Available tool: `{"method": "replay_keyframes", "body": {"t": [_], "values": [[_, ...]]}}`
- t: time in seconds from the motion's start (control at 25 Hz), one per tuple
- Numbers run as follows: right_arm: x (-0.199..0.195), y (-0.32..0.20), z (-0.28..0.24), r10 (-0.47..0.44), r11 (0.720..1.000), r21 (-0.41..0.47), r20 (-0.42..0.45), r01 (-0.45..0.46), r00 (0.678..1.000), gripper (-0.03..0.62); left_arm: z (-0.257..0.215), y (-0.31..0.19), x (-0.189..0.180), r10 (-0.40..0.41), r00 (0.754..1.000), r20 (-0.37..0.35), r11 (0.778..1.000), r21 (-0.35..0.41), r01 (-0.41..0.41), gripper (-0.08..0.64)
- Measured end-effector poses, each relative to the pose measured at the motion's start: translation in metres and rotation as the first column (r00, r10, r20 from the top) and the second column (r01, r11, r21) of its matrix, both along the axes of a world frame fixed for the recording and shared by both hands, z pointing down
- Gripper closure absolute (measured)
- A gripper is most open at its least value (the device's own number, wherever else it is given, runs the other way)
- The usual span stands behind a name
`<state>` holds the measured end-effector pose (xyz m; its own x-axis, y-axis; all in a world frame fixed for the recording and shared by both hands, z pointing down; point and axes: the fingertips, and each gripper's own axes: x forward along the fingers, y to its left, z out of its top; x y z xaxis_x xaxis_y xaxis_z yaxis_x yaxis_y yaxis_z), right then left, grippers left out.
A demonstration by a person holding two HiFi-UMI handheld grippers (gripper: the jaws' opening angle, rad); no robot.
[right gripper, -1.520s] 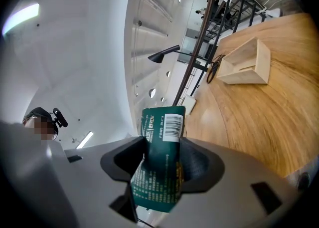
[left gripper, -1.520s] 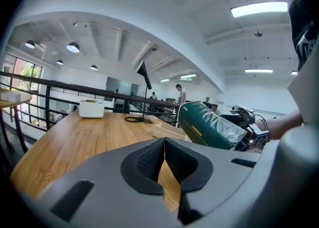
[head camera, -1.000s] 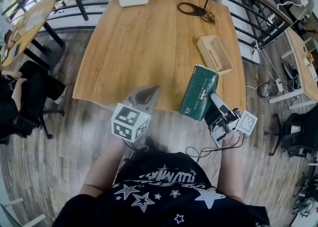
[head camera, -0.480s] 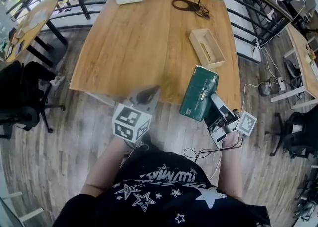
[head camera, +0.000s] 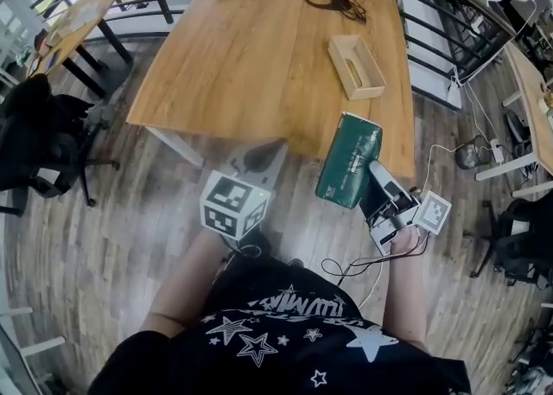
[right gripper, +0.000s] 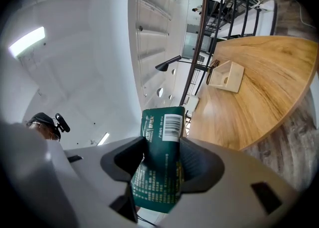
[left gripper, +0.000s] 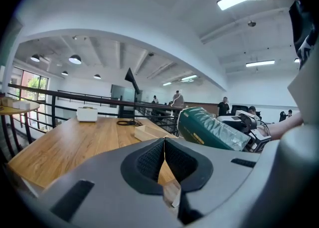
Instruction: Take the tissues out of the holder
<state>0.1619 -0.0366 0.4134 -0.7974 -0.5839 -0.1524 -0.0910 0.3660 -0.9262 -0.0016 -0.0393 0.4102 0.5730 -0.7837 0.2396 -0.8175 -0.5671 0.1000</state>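
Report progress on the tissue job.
Done: the pack is out of the holder, which sits on the table. In hand: the right tool clamps the pack near the table edge. Left: perhaps setting it down; the left tool is shut, empty.

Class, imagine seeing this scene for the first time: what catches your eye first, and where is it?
The dark green tissue pack stands out, clamped in the right hand-held gripper by the wooden table's near right corner. Beyond it, the light wooden holder sits on the table's right side. The left hand-held gripper is shut and holds nothing.
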Motion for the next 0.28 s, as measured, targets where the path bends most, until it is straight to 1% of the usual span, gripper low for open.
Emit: {"method": "replay_keyframes", "body": {"t": [0.12,0.28], "values": [[0.003,0.023,0.000,-0.039,0.999,0.014,-0.025,0.040,0.999,0.360,-0.005,0.024,0.019,-0.004,1.000,-0.001,1.000,0.012,0.004,0.546],[0.007,0.049,-0.002,-0.072,0.997,0.022,-0.022,0.073,0.997,0.360,-0.005,0.053,0.044,-0.001,1.000,0.006,1.000,0.018,0.001,0.546]]}}
